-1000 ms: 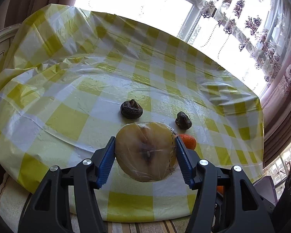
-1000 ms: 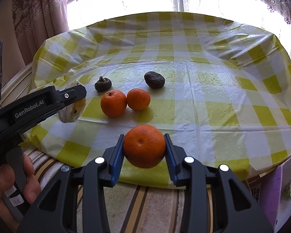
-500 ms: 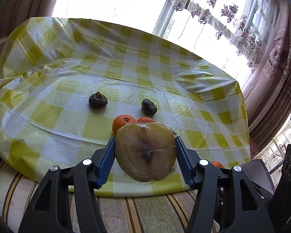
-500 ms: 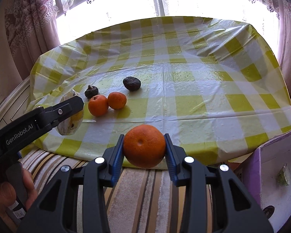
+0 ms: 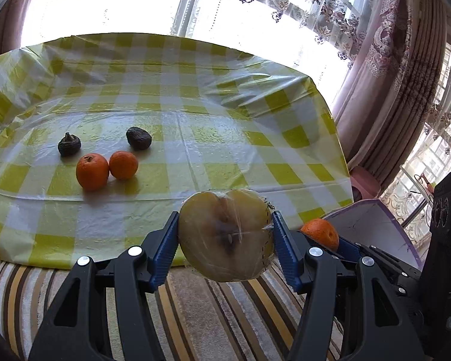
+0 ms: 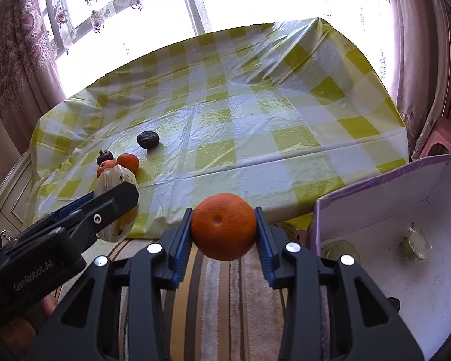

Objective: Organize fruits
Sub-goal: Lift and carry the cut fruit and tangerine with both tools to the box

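My left gripper (image 5: 225, 239) is shut on a cling-wrapped half fruit (image 5: 225, 234), pale yellow with a brown core, held in the air past the table's near edge. My right gripper (image 6: 224, 227) is shut on an orange (image 6: 224, 225), also off the table, just left of an open purple box (image 6: 406, 210). In the right wrist view the left gripper (image 6: 105, 207) and its wrapped fruit (image 6: 117, 186) show at the left. On the yellow checked tablecloth (image 5: 225, 138) lie two oranges (image 5: 92, 171) (image 5: 123, 165) and two dark shrivelled fruits (image 5: 69, 144) (image 5: 138, 138).
The purple box has a white inside with a couple of wrapped greenish pieces (image 6: 413, 242). A striped rug (image 5: 195, 316) lies below both grippers. Curtains and a bright window stand behind the table. A pink stool (image 6: 442, 138) is at the far right.
Both grippers, still holding their fruit, have drawn back from over the table and swung right. The purple box has come into view beside the right gripper.
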`<state>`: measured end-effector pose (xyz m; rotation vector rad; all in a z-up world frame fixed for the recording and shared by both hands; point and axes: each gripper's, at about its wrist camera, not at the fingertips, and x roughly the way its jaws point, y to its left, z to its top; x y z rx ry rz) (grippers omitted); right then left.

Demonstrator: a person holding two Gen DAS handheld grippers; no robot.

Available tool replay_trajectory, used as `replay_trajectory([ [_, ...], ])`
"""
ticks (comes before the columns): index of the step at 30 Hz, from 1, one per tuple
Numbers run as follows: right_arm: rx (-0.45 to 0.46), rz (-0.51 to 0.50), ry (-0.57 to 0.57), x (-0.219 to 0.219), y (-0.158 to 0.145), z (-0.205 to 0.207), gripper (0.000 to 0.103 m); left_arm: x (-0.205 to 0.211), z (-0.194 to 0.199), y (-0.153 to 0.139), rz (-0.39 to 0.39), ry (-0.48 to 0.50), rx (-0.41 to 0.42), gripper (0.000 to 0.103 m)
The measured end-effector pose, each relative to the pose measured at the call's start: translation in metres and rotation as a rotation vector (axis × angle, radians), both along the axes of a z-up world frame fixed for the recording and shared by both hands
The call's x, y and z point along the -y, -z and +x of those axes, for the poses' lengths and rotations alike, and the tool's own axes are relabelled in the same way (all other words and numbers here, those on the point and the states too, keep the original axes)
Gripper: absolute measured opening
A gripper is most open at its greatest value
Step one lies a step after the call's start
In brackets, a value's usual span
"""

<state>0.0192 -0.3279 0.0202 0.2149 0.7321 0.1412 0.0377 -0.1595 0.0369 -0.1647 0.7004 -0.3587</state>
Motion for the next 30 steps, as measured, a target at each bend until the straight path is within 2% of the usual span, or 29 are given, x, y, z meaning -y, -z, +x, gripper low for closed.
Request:
replay_trajectory([
  [10,-0.040,0.022,0.137,0.070,0.016,-0.018,0.039,0.068,-0.007,0.005,0.026,0.155,-0.009,0.058],
  [12,-0.055,0.056,0.164,0.085,0.018,-0.022,0.039,0.079,-0.008,0.008,0.038,0.178,-0.012,0.058],
  [22,-0.054,-0.019,0.332,0.150,0.007,-0.043,0.039,0.124,-0.019,0.012,0.053,0.314,0.004,0.058],
  [30,-0.083,-0.143,0.424,0.186,0.011,-0.055,0.039,0.169,-0.028,0.022,0.086,0.482,-0.017,0.058],
])
